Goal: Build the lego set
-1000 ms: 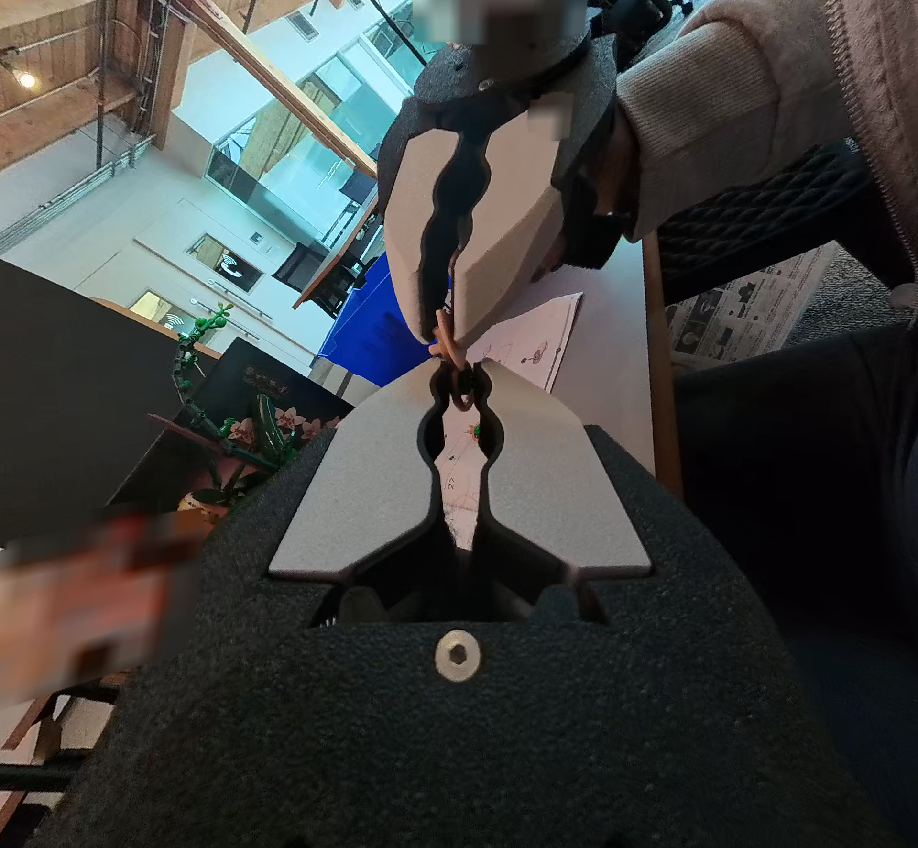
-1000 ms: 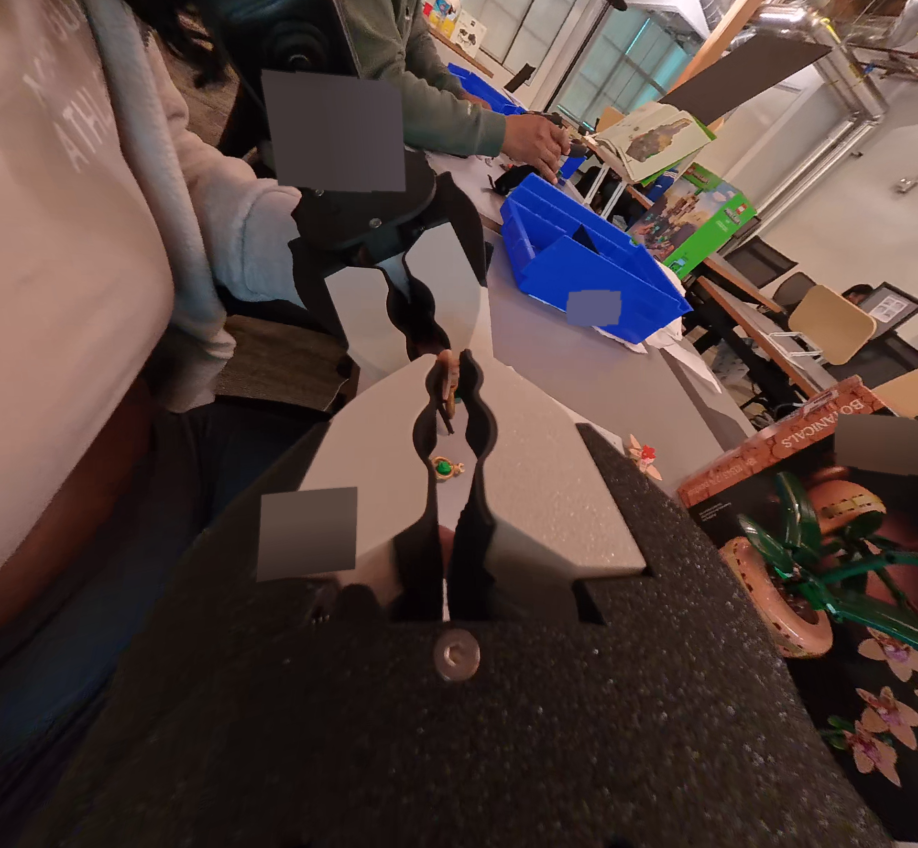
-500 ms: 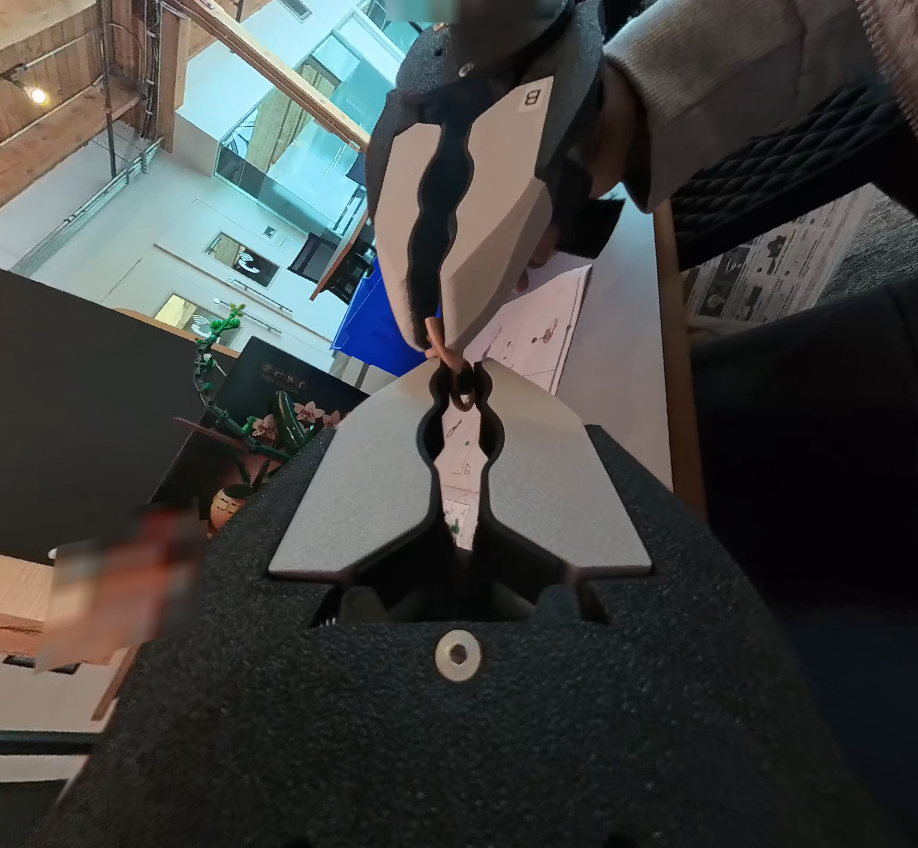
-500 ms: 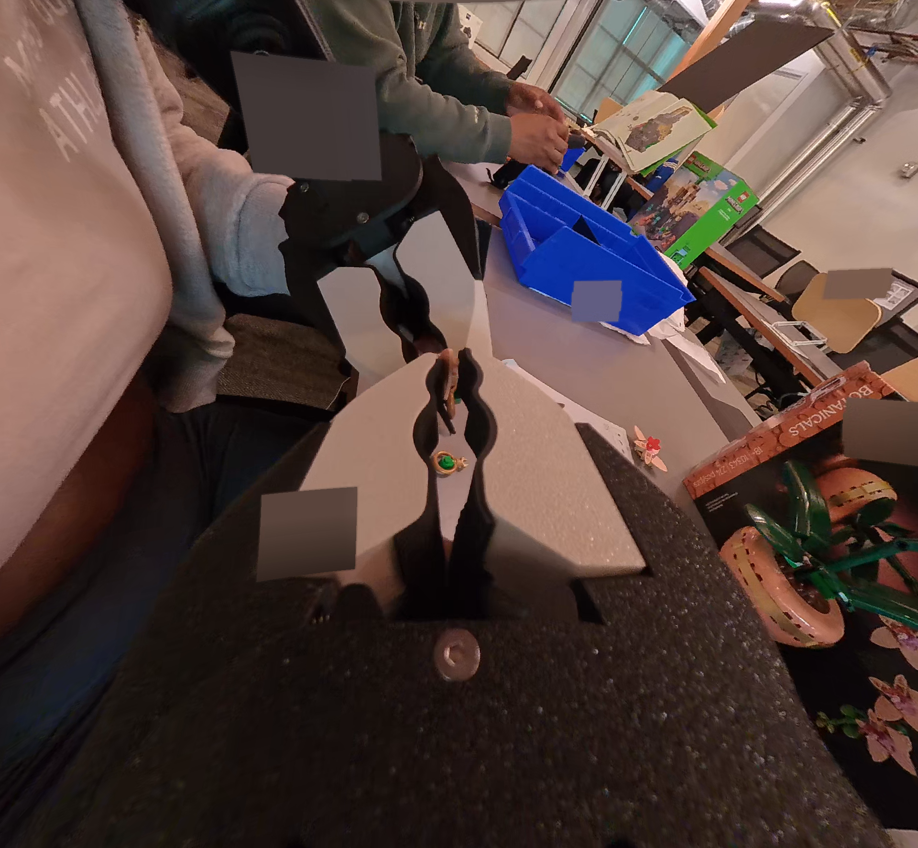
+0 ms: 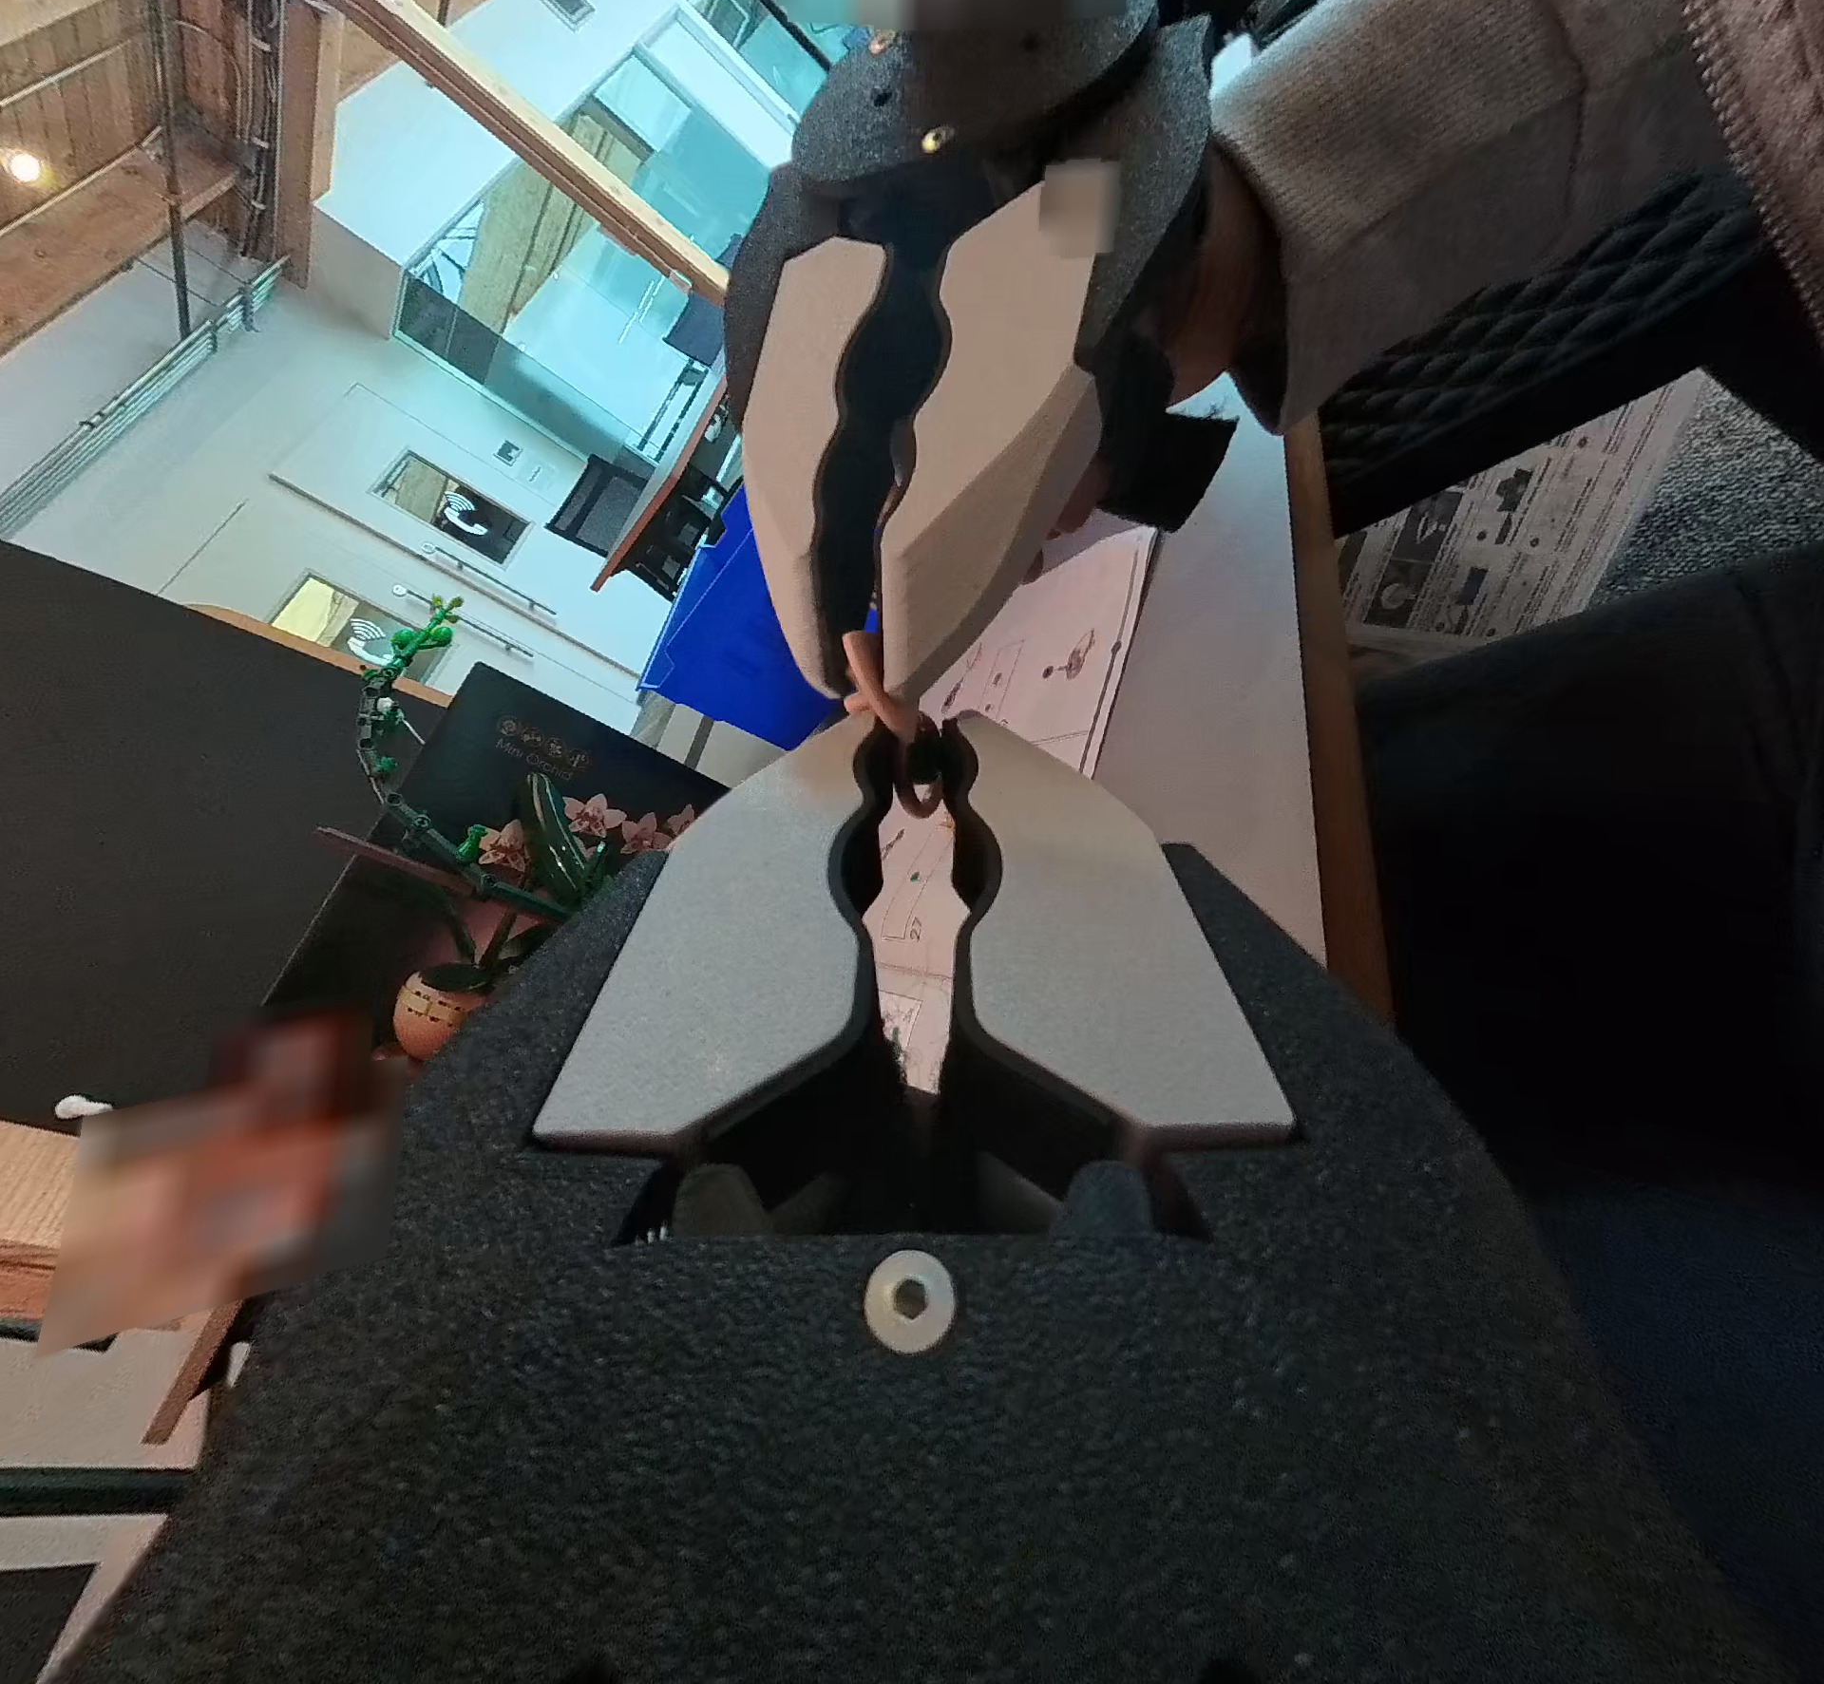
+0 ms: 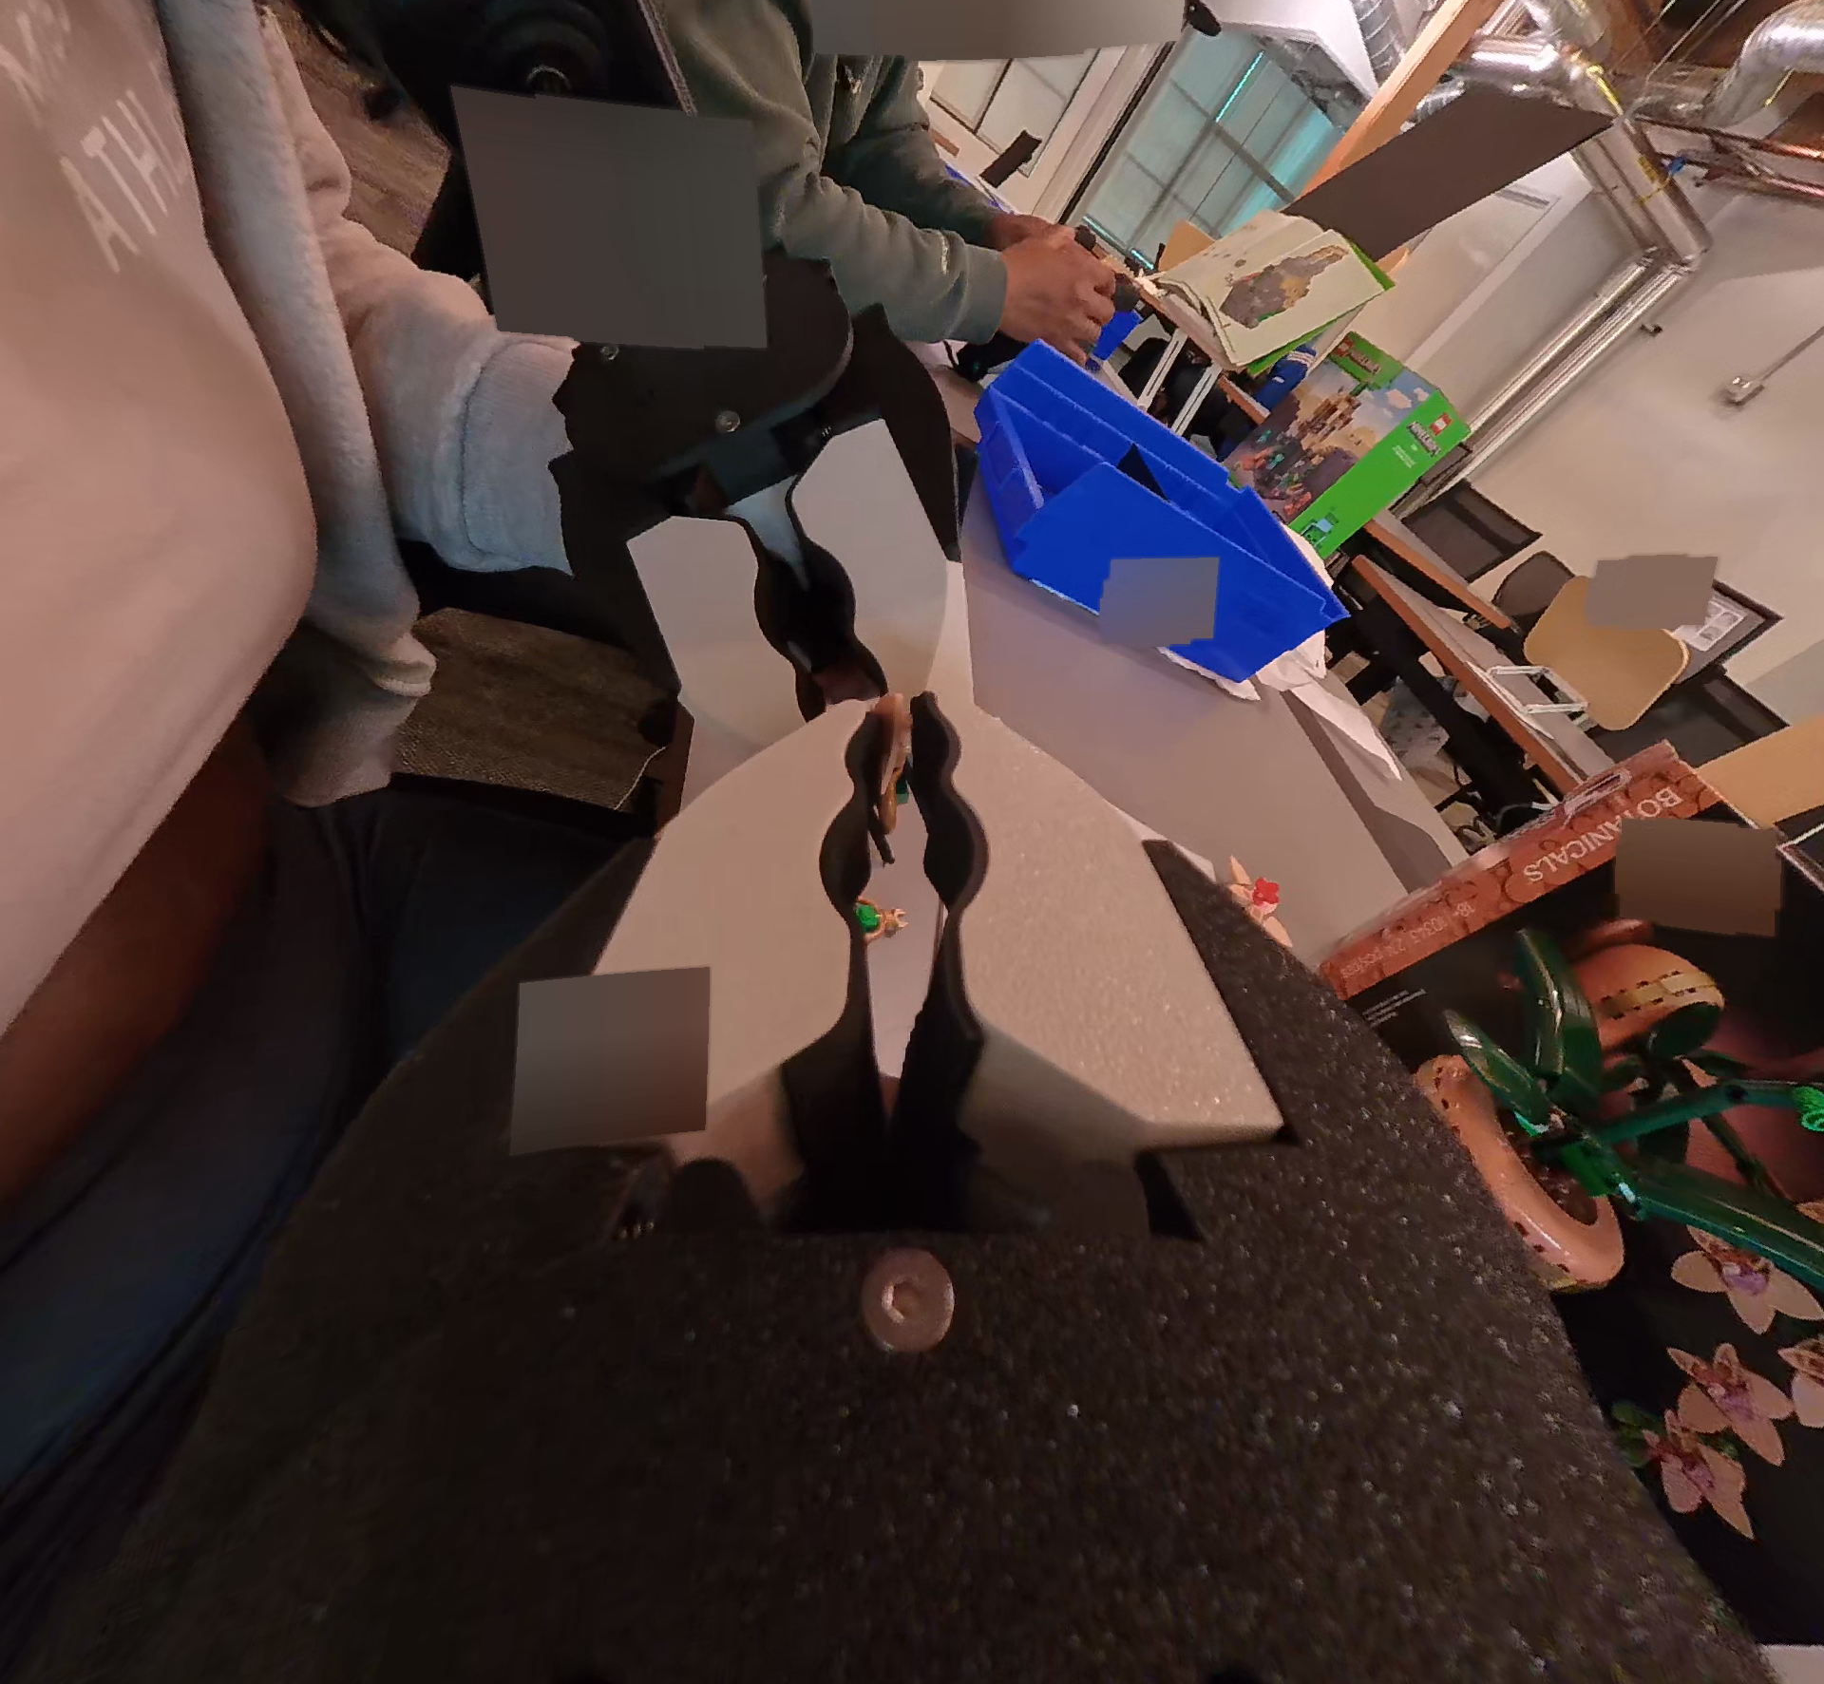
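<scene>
Between the two sets of fingertips in the left wrist view, the left gripper [image 5: 916, 753] is closed on a small dark ring-shaped piece [image 5: 920, 773], and the right gripper [image 5: 869, 672] — entering from above — is clamped on a thin tan piece [image 5: 874, 687] that meets the ring tip to tip. Compared with a second ago, both grippers have kept their grips and their contact; only the pose has tilted, so that the instruction sheet [image 5: 1061, 645] and the table edge [image 5: 1328, 699] sit at a slightly different angle. This suggests the join is being pressed or aligned, not yet released. Left of the gripper, the partly built orchid model [image 5: 464, 857] stands in front of the set's box, untouched. From the right wrist view, the right gripper [image 6: 900, 729] holds the tan piece [image 6: 891, 753] upright between closed jaws, with the left gripper [image 6: 839, 679] just beyond it. A small green-and-tan piece [image 6: 878, 918] lies on the table [image 6: 1135, 729] below. Change here is mainly in the background — the blue bin [image 6: 1155, 512] appears somewhat lower and the other person's hand [image 6: 1056, 295] has moved toward a booklet.
</scene>
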`<state>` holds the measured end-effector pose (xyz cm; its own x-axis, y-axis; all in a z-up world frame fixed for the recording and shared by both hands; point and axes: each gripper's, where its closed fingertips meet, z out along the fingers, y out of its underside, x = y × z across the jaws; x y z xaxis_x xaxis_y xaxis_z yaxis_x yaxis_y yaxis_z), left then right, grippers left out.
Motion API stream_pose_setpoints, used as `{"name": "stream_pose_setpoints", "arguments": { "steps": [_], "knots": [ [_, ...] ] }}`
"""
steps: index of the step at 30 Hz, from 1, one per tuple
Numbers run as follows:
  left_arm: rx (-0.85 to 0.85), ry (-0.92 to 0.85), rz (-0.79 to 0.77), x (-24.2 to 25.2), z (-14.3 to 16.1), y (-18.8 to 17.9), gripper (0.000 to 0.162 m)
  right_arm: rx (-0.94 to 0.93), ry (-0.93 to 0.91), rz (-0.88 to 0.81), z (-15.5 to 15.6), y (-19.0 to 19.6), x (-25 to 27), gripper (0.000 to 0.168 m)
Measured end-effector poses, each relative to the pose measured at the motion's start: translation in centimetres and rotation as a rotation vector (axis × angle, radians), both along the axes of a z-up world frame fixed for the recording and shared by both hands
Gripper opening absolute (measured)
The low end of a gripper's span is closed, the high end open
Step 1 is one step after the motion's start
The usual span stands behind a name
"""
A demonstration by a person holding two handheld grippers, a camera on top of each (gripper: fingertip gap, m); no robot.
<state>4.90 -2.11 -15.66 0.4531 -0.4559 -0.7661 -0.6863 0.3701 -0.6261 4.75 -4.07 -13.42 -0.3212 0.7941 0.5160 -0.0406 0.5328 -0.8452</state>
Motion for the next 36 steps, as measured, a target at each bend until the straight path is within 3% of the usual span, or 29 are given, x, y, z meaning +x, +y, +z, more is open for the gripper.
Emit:
{"name": "stream_pose_setpoints", "arguments": {
  "steps": [1,5,8,14,16,18,22,24,27,32,36],
  "knots": [
    [-0.001,0.008,0.007,0.0,-0.1,0.1,0.009,0.0,-0.002,-0.004,-0.1,0.1,0.0,0.006],
    [-0.036,-0.072,0.026,-0.4,0.1,0.4,0.009,-0.024,-0.001,-0.037,0.1,0.6,-0.4,0.008],
    [-0.066,-0.209,-0.012,-0.5,0.9,0.3,0.009,-0.006,0.07,-0.083,1.4,1.2,-0.6,0.023],
    [-0.228,-0.305,-0.048,-0.6,-0.1,0.3,0.009,-0.056,-0.052,-0.043,0.1,0.9,-1.0,0.007],
    [-0.319,-0.328,-0.068,-0.5,-0.8,0.2,0.009,-0.181,-0.14,-0.032,-0.5,1.0,-1.1,0.006],
    [-0.432,-0.404,-0.104,-0.2,-1.3,0.0,0.01,-0.421,-0.229,-0.011,-0.8,1.2,-1.3,0.005],
    [-0.576,-0.581,-0.14,-0.6,-1.5,0.4,0.028,-0.91,-0.348,0.025,-0.8,2.5,-1.8,0.005],
    [-0.57,-0.598,-0.081,-2.2,-1.8,1.2,0.04,-1.05,-0.365,0.006,-0.7,3.8,-2.1,0.005],
    [-0.479,-0.531,0.044,-6.1,-1.2,1.6,0.05,-1.12,-0.41,-0.059,-1.4,5.9,-3.0,0.004],
    [-0.265,-0.495,0.375,-16.0,0.6,2.1,0.044,-1.15,-0.521,-0.12,-3.8,8.5,-6.4,0.005],
    [-0.199,-0.652,0.447,-19.6,1.4,2.0,0.04,-1.15,-0.59,-0.135,-5.3,9.5,-10.2,0.005]
  ]
}}
